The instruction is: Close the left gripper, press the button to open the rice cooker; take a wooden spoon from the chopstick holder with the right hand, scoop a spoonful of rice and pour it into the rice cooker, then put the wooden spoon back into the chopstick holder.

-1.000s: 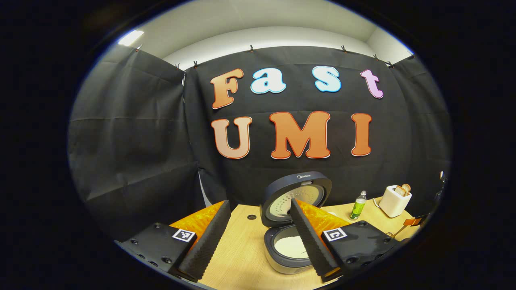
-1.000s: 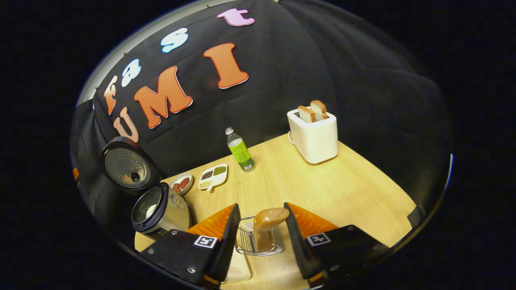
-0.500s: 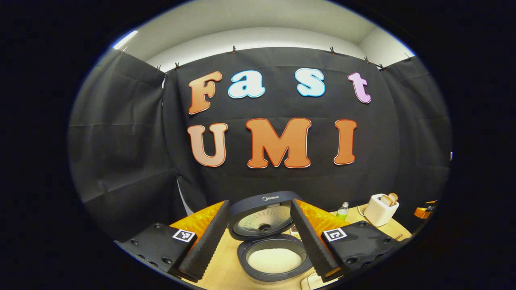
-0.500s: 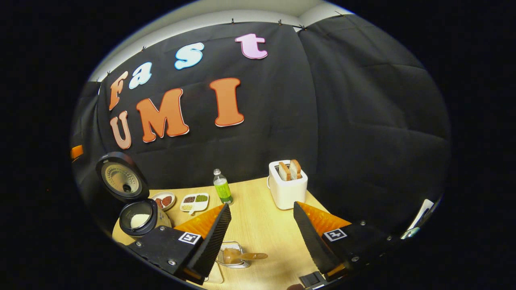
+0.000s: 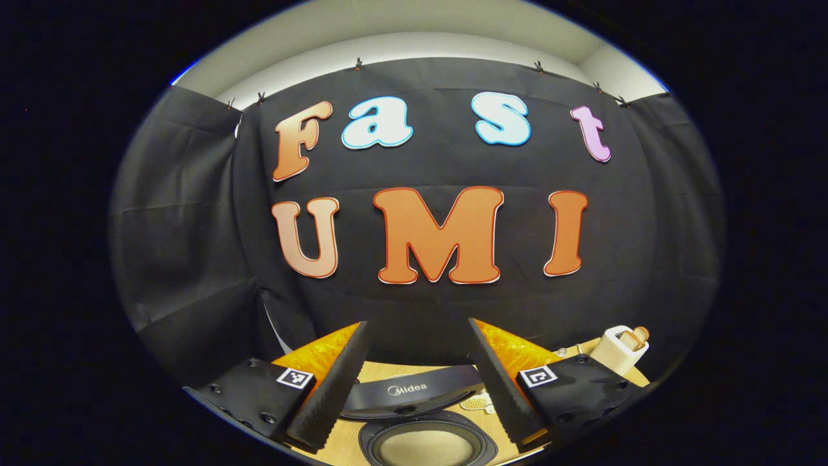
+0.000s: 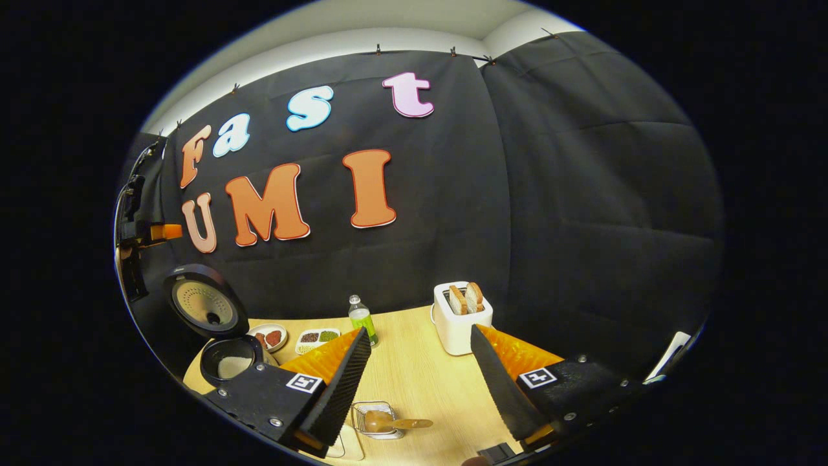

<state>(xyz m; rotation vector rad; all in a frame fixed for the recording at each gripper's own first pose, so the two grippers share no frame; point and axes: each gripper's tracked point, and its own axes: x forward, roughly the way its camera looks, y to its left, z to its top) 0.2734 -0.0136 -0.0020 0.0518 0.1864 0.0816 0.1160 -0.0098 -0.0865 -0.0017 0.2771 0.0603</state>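
Progress: looks basically wrapped up to me. The rice cooker stands with its lid flipped up, and there's pale rice sitting in the pot.

Spoon: the wooden spoon is back in the wire chopstick holder, lying tilted with one end poking out over the rim, at the near edge of the table.

Right gripper: jaws spread wide, nothing between them, hanging above the holder and well clear of the spoon.

Left gripper: also wide open and empty, held up over the cooker and pointed at the wall.

What's left: nothing much that I can see, maybe just pulling both hands away. The cooker lid being up is fine, the task never asks to shut it.

Count: one rice cooker, one spoon, one holder, one toaster with two slices of bread sticking out, one green bottle, two small dishes of grains and beans next to the cooker, two grippers.
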